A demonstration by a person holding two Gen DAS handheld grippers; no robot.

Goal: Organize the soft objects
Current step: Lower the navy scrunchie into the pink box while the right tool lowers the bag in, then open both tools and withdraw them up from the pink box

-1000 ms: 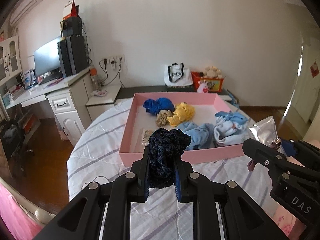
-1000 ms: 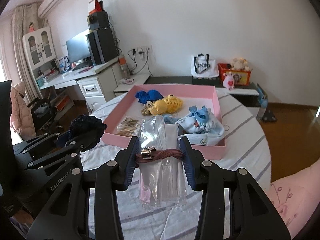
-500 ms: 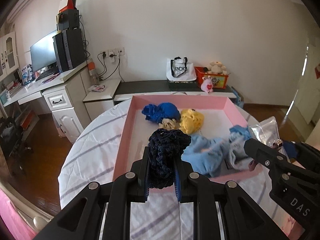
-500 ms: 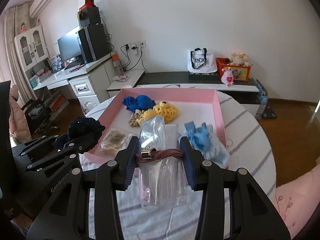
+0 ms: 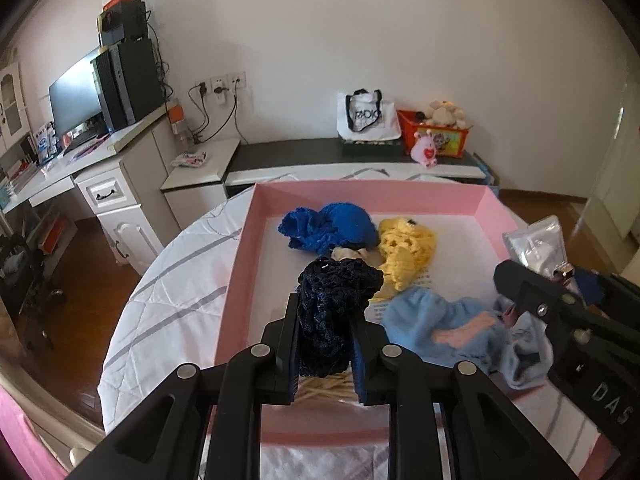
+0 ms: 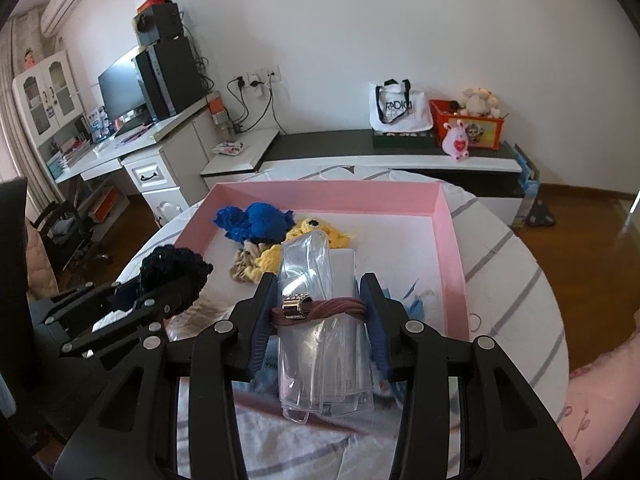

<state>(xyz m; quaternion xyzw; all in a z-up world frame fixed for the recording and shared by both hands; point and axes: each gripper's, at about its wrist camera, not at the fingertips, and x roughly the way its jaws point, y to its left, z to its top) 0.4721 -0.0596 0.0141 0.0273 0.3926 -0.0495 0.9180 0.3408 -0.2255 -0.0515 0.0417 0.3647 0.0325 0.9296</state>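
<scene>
My left gripper (image 5: 326,344) is shut on a navy crocheted scrunchie (image 5: 334,300) and holds it over the near left part of the pink tray (image 5: 372,196). My right gripper (image 6: 320,320) is shut on a clear plastic pouch (image 6: 320,344) with a brown hair tie (image 6: 320,307) around it, above the tray's near edge (image 6: 456,280). In the tray lie a blue scrunchie (image 5: 332,228), a yellow crocheted one (image 5: 406,248), a beige one (image 6: 244,262) and light blue cloths (image 5: 436,326).
The tray sits on a round table with a white striped cloth (image 5: 176,300). A white desk with a monitor (image 5: 76,100) stands at the left. A low dark bench (image 5: 352,152) with a tote bag and toy box runs along the back wall. Pink bedding (image 6: 600,408) lies at the right.
Both grippers have moved forward over the tray with their loads still held. The tray and its contents now sit closer and lower in both views.
</scene>
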